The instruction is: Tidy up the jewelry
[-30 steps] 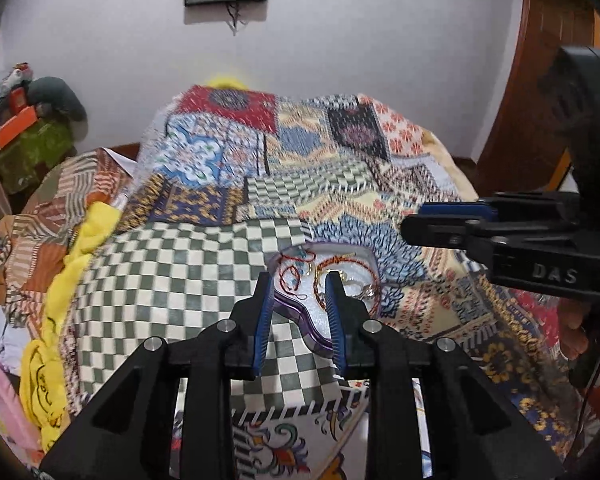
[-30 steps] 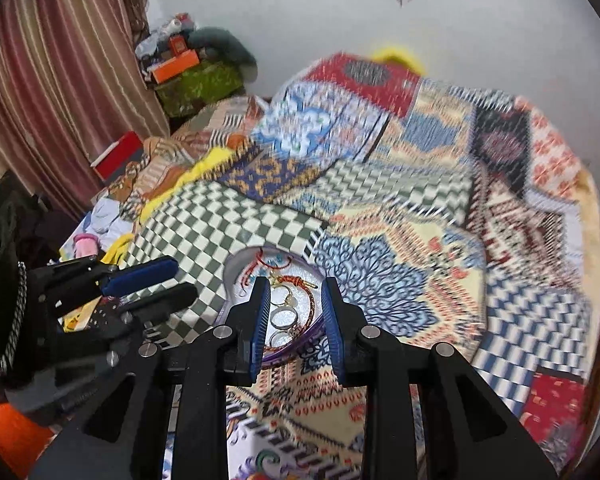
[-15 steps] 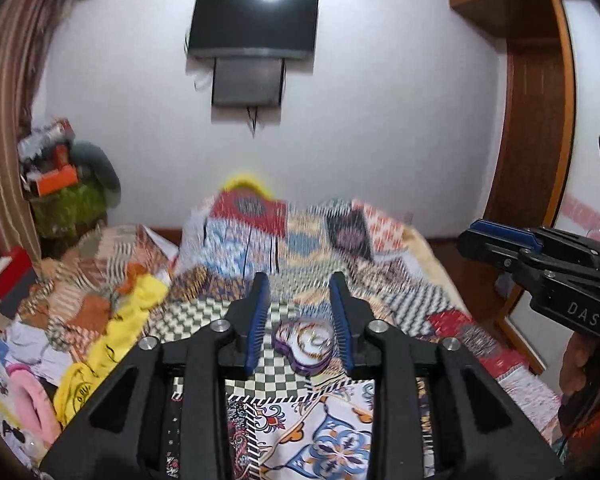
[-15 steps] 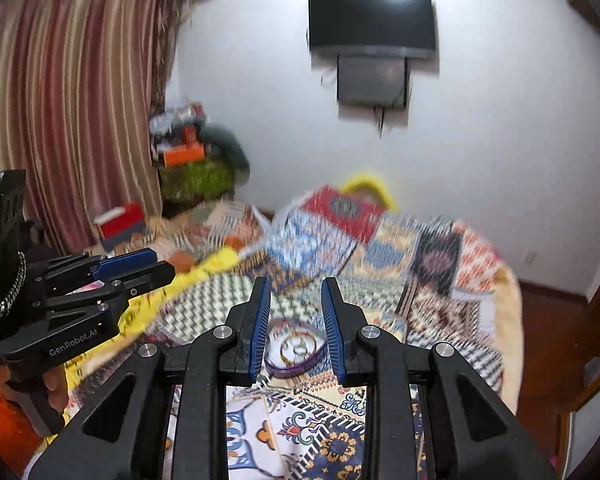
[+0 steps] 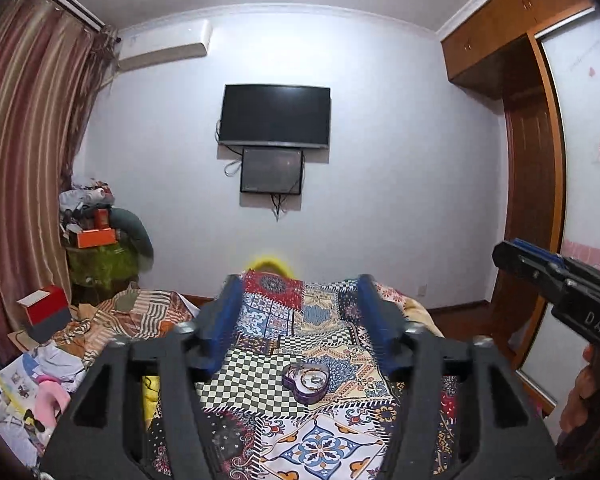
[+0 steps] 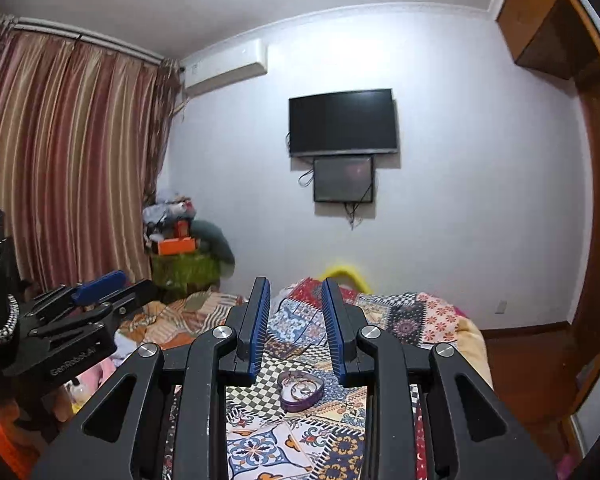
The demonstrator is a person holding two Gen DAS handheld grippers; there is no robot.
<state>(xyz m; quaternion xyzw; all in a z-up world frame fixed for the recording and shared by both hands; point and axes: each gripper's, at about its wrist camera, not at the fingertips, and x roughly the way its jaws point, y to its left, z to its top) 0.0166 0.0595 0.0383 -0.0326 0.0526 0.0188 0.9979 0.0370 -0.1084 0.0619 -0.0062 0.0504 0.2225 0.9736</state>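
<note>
A purple heart-shaped jewelry box lies open on the patchwork bedspread, with rings and bangles inside. It also shows in the right wrist view. My left gripper is open wide and empty, held well above and back from the box. My right gripper is open and empty, also raised and back from the box. Each gripper shows at the edge of the other's view: the right gripper and the left gripper.
The bed runs toward a white wall with a black TV. Striped curtains hang at left, with a pile of clutter in the corner. A wooden wardrobe stands at right. Clothes and a red box lie at left.
Both grippers have pulled up and back from the box, so it looks much smaller. The left gripper's jaws have opened wider. The right gripper's jaws have opened slightly.
</note>
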